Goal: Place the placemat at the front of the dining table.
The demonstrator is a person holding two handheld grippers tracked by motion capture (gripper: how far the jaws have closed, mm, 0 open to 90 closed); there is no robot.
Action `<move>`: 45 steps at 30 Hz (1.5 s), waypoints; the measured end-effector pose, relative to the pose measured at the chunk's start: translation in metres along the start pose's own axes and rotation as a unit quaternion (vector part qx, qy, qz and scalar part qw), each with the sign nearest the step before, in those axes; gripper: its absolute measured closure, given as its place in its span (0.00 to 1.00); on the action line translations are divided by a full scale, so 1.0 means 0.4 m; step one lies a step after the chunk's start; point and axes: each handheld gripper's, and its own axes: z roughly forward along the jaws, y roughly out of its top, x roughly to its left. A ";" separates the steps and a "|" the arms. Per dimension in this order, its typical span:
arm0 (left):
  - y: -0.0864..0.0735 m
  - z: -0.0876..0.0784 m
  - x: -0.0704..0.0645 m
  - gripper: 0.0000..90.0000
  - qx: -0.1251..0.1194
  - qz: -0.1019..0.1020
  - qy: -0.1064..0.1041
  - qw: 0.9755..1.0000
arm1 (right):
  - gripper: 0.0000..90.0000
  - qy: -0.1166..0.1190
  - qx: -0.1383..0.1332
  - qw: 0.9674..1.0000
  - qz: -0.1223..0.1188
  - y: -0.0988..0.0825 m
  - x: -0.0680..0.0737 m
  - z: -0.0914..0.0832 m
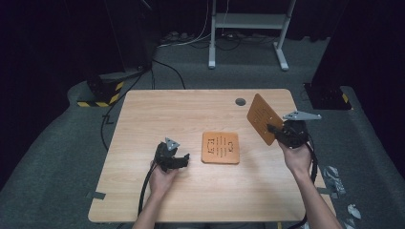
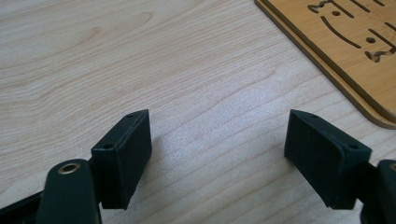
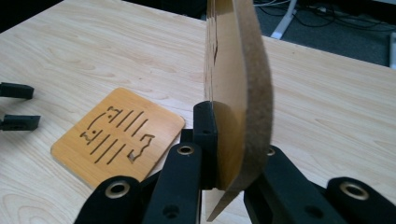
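Two square orange wooden coasters with cut-out slots are in play. One coaster (image 1: 220,147) (image 3: 118,134) (image 2: 355,42) lies flat at the middle of the wooden table (image 1: 167,114). The other coaster (image 1: 263,118) (image 3: 236,93) is lifted off the table at the right, tilted on edge, with my right gripper (image 1: 275,130) (image 3: 229,140) shut on its lower corner. My left gripper (image 1: 184,158) (image 2: 217,154) stands open just left of the flat coaster, low over the bare wood, with nothing between its fingers.
A small grey round cap (image 1: 240,101) sits in the table near the far edge. Beyond the table stand a white frame (image 1: 248,28) and cables on grey carpet. Yellow-black striped blocks (image 1: 100,93) lie at the far left.
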 end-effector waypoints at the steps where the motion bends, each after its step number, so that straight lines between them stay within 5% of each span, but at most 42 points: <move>1: 0.000 0.000 0.000 0.26 0.000 0.000 0.000 1.000 | 0.96 -0.001 0.000 1.000 0.003 -0.001 -0.003 -0.001; 13: 0.000 0.000 0.000 0.26 0.000 0.000 0.000 1.000 | 0.96 -0.042 0.016 0.999 0.009 -0.036 -0.043 0.011; 28: 0.000 0.000 0.000 0.26 0.001 0.000 0.001 1.000 | 0.96 -0.055 0.030 0.997 0.041 -0.080 -0.087 0.040; 45: 0.000 0.000 0.000 0.25 0.001 0.001 0.000 1.000 | 0.96 -0.059 0.045 0.996 0.059 -0.109 -0.088 0.091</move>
